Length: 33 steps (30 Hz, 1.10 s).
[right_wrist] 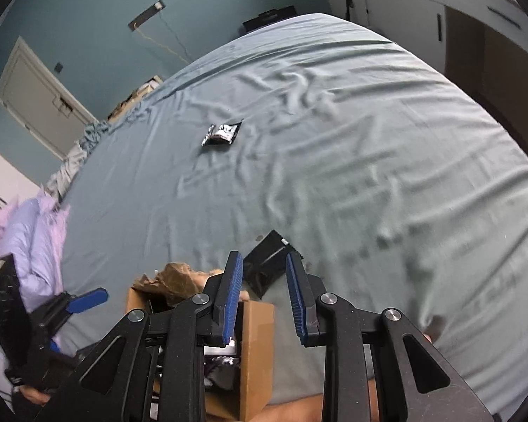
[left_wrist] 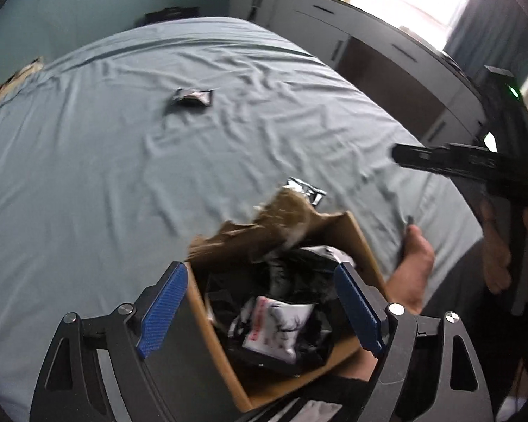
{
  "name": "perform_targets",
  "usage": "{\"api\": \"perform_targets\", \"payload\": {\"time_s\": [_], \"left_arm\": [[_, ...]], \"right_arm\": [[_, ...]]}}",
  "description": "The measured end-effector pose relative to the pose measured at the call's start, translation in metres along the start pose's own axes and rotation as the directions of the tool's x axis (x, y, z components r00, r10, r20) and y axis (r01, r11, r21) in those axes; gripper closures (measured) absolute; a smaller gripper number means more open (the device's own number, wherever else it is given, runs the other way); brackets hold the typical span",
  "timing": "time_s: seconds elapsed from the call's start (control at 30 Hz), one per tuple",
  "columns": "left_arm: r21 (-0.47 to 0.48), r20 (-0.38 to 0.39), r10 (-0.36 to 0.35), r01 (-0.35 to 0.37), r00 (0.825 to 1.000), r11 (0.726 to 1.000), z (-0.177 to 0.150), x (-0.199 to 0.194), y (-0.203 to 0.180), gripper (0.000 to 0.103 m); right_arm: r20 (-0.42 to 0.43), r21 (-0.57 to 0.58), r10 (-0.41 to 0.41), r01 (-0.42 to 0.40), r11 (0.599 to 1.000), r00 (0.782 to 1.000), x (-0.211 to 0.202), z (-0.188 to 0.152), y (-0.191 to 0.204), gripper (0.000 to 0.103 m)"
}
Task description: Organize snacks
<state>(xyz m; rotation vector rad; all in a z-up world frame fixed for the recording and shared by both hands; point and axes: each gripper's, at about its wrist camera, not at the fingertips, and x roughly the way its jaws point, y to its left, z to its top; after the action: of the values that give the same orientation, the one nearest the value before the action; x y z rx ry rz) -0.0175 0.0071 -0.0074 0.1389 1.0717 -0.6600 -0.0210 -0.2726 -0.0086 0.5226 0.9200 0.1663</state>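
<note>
Blue-padded left fingers gape wide and empty over the cardboard box crammed with snack packets, a filling seen only from the left wrist, while the right fingers, narrower and empty, view a black packet just beyond the box and another packet far up the bed.

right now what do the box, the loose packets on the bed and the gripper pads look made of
Box: brown corrugated cardboard, matte, with a torn, ragged flap. Far packet and near packet: glossy black film or foil, judging by the glints. Left gripper pads: blue, ribbed, probably rubber or soft plastic.
</note>
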Motion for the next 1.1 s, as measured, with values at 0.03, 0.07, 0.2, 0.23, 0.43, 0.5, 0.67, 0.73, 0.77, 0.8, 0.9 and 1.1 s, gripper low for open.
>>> {"api": "perform_targets", "payload": {"time_s": [0.03,0.07,0.2,0.23,0.43,0.5,0.67,0.73,0.77,0.8,0.9,1.1], "left_arm": [[-0.018,0.008,0.010,-0.010,1.000,1.000,0.001,0.000,0.004,0.017],[-0.042,0.021,0.029,-0.029,0.999,0.999,0.002,-0.003,0.009,0.017],[-0.108,0.064,0.144,-0.137,0.988,0.985,0.004,-0.009,0.029,0.017],[-0.125,0.071,0.167,-0.157,0.983,0.980,0.005,-0.007,0.032,0.017],[-0.220,0.088,0.241,-0.217,0.967,0.951,0.009,-0.009,0.054,0.017],[-0.240,0.083,0.250,-0.225,0.965,0.944,0.011,-0.007,0.060,0.017],[-0.275,0.040,0.237,-0.218,0.971,0.936,0.015,0.009,0.072,0.017],[-0.274,0.014,0.248,-0.235,0.969,0.932,0.017,0.018,0.075,0.017],[-0.271,0.007,0.254,-0.242,0.967,0.932,0.018,0.020,0.075,0.017],[-0.266,0.003,0.257,-0.247,0.966,0.932,0.019,0.022,0.074,0.017],[-0.239,-0.003,0.261,-0.255,0.965,0.937,0.020,0.027,0.071,0.017],[-0.160,-0.004,0.326,-0.323,0.945,0.933,0.022,0.034,0.061,0.017]], "right_arm": [[0.007,-0.003,0.005,-0.005,1.000,1.000,-0.005,0.001,-0.001,0.079],[0.013,-0.009,0.007,-0.007,1.000,1.000,-0.009,0.002,-0.002,0.079],[0.027,-0.075,0.016,-0.014,0.997,0.999,-0.026,0.006,-0.006,0.079],[0.036,-0.089,0.014,-0.010,0.996,0.999,-0.029,0.007,-0.008,0.079],[-0.029,0.001,0.015,-0.015,1.000,0.999,-0.001,0.012,-0.021,0.079],[-0.073,0.041,-0.013,0.016,0.999,0.997,0.018,0.017,-0.024,0.079],[-0.276,0.170,0.087,-0.040,0.985,0.957,0.088,0.019,-0.031,0.047],[-0.319,0.238,0.142,-0.066,0.969,0.937,0.108,0.020,-0.035,0.041],[-0.342,0.267,0.159,-0.067,0.961,0.926,0.118,0.022,-0.037,0.038],[-0.373,0.312,0.179,-0.058,0.948,0.910,0.132,0.023,-0.041,0.037],[-0.422,0.373,0.224,-0.057,0.926,0.878,0.158,0.028,-0.043,0.037],[-0.480,0.162,0.083,-0.005,0.987,0.873,0.202,0.048,-0.001,0.037]]}}
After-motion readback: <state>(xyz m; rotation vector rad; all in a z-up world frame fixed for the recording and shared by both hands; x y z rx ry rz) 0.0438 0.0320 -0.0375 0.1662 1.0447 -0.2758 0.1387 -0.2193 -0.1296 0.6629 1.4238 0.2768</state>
